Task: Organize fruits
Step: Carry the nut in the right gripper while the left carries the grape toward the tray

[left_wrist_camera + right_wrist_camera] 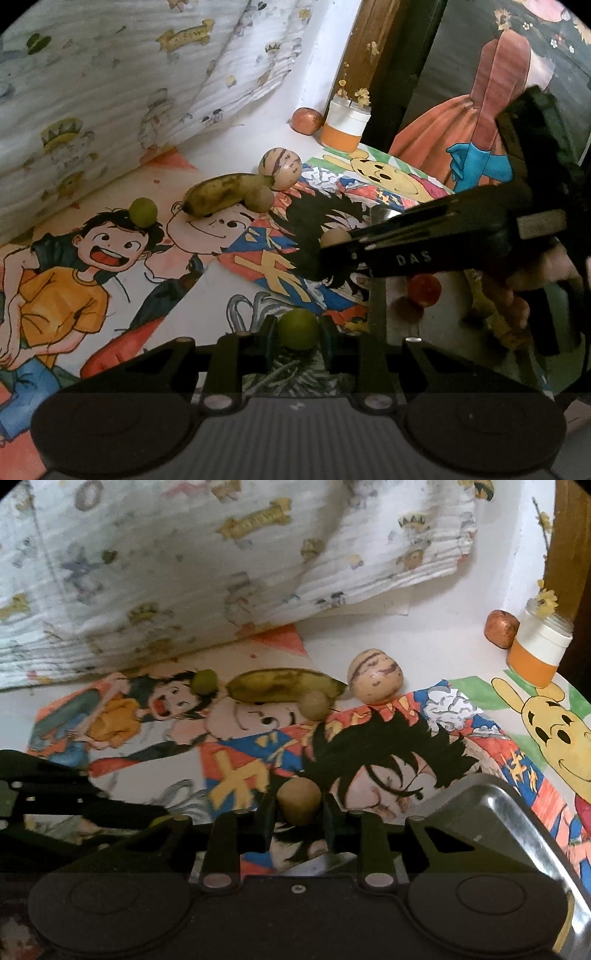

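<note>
We're pinching a green fruit (297, 328) in the left gripper (297, 341) and a tan fruit (298, 801) in the right gripper (299, 821), with the metal tray's rim (517, 812) sitting just right of it and open mat (236, 775) ahead.

The left gripper (297, 330) clamps a green fruit (297, 328) between its jaws. Ahead and to the right of them, the right gripper (332, 240) pinches a tan fruit (333, 236). Farther ahead lie a banana (225, 194) and a striped round fruit (279, 168).
</note>
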Demonstrator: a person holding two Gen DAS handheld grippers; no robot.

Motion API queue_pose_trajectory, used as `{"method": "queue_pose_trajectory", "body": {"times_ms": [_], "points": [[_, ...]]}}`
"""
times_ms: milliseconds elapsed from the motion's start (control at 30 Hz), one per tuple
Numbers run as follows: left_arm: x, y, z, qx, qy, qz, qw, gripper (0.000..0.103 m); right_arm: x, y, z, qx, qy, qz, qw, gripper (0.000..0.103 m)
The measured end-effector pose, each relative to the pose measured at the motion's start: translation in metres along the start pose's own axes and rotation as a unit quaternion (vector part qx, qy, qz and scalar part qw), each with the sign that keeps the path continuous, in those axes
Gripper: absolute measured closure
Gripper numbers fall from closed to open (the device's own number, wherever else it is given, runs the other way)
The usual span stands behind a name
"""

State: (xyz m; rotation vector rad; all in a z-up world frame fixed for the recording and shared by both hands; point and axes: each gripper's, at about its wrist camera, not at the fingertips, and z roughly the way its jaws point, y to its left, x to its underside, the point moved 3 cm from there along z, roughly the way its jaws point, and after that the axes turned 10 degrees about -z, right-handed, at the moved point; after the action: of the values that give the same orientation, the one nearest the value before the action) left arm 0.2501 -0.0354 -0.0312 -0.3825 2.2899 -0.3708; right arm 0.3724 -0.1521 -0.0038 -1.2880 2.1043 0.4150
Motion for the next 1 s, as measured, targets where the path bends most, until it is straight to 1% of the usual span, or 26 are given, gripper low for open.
{"method": "queue_pose_trajectory", "body": {"times_ms": [133,300,567,667,800,900,1000], "points": [[0.0,-0.005,-0.01,0.002,-0.006,0.001,1.0,0.076,0.005,0.009,-0.024,0.009,-0.025,0.01,1.0,0.075],[0.002,-0.016,-0.021,0.01,-0.01,0.002,0.9999,0.076,0.018,0.014,-0.056,0.032,-0.054,0.026,0.998,0.075],[0.004,-0.046,-0.029,0.037,-0.015,0.01,0.9991,0.076,0.05,-0.001,-0.103,0.087,-0.072,0.06,0.992,0.075],[0.003,-0.057,-0.027,0.05,-0.013,0.009,0.9986,0.076,0.067,-0.006,-0.121,0.109,-0.08,0.08,0.988,0.075],[0.003,-0.071,-0.018,0.062,-0.008,0.017,0.9979,0.076,0.092,-0.002,-0.143,0.149,-0.085,0.106,0.979,0.074],[0.003,-0.078,-0.009,0.068,0.003,0.022,0.9975,0.076,0.112,0.007,-0.154,0.18,-0.088,0.13,0.971,0.074],[0.006,-0.08,-0.005,0.068,0.01,0.022,0.9974,0.076,0.131,0.019,-0.16,0.198,-0.094,0.16,0.963,0.074]]}}
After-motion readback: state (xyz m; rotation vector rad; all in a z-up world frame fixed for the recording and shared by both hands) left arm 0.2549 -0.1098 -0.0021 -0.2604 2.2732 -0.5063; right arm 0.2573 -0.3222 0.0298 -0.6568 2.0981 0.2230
